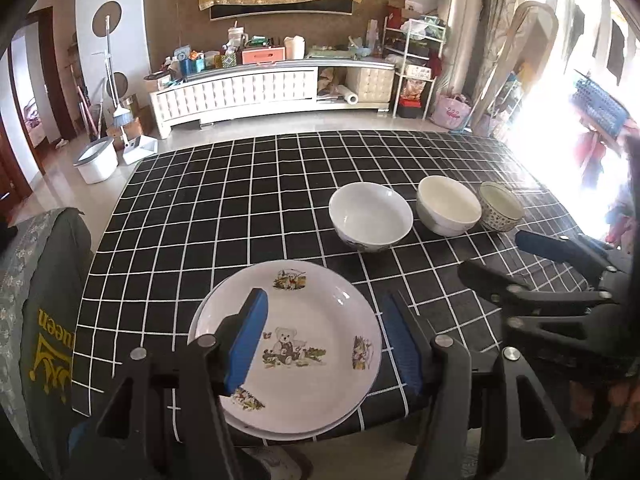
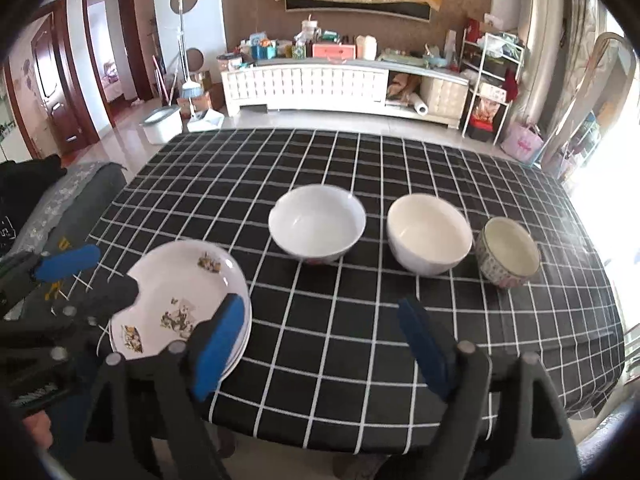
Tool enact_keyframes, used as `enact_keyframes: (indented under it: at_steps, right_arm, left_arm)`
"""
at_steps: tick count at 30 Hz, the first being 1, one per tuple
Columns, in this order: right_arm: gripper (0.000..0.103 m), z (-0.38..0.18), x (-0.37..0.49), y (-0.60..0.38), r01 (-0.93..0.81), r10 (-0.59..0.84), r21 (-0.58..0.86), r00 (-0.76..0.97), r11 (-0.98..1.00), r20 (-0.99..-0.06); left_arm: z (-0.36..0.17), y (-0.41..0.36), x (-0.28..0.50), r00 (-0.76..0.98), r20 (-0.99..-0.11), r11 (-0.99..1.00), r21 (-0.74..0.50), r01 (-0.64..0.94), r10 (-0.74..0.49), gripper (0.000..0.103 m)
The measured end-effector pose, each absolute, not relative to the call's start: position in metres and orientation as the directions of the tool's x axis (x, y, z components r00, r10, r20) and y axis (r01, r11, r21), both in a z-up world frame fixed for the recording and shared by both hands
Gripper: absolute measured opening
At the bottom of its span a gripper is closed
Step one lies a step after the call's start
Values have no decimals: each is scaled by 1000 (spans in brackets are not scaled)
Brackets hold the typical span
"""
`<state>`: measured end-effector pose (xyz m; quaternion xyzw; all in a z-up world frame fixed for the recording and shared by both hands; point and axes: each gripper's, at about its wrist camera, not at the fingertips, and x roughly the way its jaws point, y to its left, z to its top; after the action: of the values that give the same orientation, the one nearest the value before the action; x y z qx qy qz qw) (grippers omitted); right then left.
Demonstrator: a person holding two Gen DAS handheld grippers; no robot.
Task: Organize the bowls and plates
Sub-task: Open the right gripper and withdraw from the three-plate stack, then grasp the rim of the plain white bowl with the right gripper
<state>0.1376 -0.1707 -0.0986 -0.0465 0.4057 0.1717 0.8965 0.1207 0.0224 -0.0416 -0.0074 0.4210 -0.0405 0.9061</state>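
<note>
Blue-padded, the left tool (image 1: 324, 340) hung wide and empty over the stacked plates (image 1: 296, 344) at the worktop's (image 1: 240, 184) near edge. Beside it, the right tool (image 2: 324, 344) also gaped empty, nearer the three bowls (image 2: 316, 222) in a row beyond; at least two plates showed.

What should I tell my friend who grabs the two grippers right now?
Left hand-held gripper: open, holding nothing, above the stacked teddy-bear plates.
Right hand-held gripper: open, empty, over the checked tablecloth.
Plates sit stacked at the near left edge.
Three bowls stand apart in a row: wide white bowl, cream bowl, small patterned bowl.
Done: plates stacked.
Left: probably nest the bowls.
</note>
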Motion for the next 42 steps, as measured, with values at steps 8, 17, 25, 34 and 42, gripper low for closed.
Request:
enact_keyframes:
  at_steps: [8,17,25,34,42]
  right_arm:
    - [83,-86,148,-184,-368,350,135,616,920,-706]
    - [83,-69,175,-190,-363,329,111,623,925,-710]
    - [83,-71,208,-187,-362,317,93,630,927,-709]
    - [83,-104,242,-181,-366,314,90,621,926,-718]
    - [70,-146,271,-168,-399,319,97,540,912,-779]
  left_arm:
    - [-34,12,140,610,-778,988,-103,112,-150,57]
    - [-15,4,175,632,-763,990,-68,127,-134,57]
    - [-14,9,214,626,-768,989,-71,127,-135,57]
    - [-52,20,263,570,-808,988,-85,131,-146,57]
    - [-96,21,300,495,-847,977,-124,173,-195,57]
